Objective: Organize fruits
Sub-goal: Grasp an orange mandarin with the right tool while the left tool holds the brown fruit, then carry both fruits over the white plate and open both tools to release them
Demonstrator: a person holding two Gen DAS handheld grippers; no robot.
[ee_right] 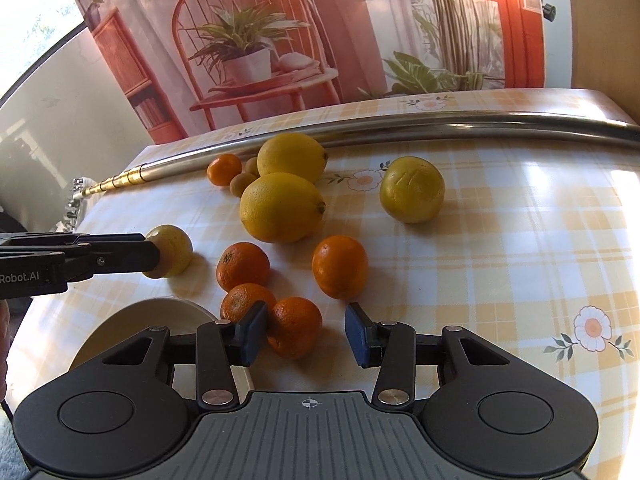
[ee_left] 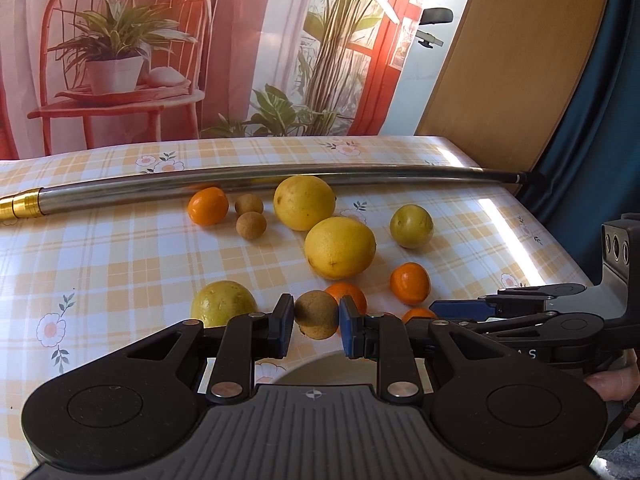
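Note:
My left gripper (ee_left: 316,320) is shut on a small brown fruit (ee_left: 316,315), held just above a cream plate (ee_left: 320,368). In the right wrist view that gripper (ee_right: 154,256) stands in front of a yellow-green fruit (ee_right: 176,252). My right gripper (ee_right: 306,332) is open; a mandarin (ee_right: 296,328) sits between its fingers, touching the left pad. Beside it lie more mandarins (ee_right: 243,266) (ee_right: 340,266). Two lemons (ee_right: 282,207) (ee_right: 291,156) rest farther back, with another yellow-green fruit (ee_right: 412,190) to their right.
A long metal pole (ee_left: 240,184) lies across the back of the checked tablecloth (ee_left: 100,272). A mandarin (ee_left: 208,206) and two small brown fruits (ee_left: 251,225) sit just before it. The plate (ee_right: 152,320) is at the front left. The table edge drops off at right.

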